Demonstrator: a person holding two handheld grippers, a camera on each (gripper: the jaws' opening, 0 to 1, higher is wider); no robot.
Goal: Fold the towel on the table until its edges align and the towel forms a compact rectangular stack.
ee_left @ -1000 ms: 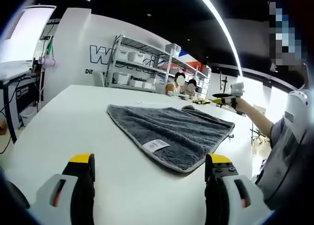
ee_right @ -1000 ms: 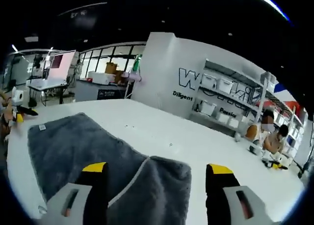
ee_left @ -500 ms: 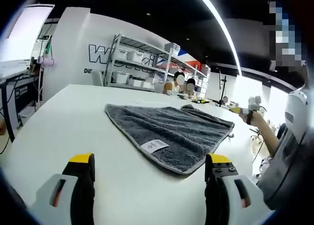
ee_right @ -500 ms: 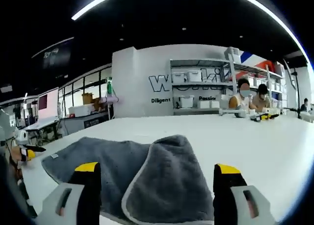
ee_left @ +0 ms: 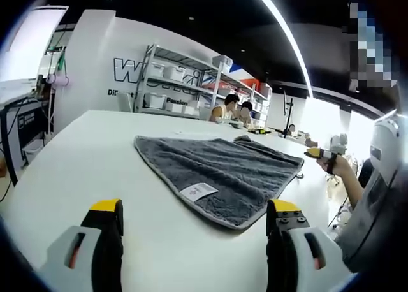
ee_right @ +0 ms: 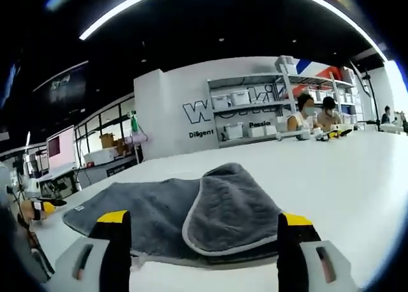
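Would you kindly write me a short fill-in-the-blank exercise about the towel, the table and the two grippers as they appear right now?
The towel is ____ in colour.
It lies on a ____ table.
One corner of it is ____ over onto itself.
Both the left gripper and the right gripper have their jaws ____.

Missing words: grey; white; folded; open

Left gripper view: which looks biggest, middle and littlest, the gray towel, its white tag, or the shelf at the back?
1. Gray towel, biggest.
2. Shelf, but it stands far off, so it only looks smaller.
3. White tag, littlest.
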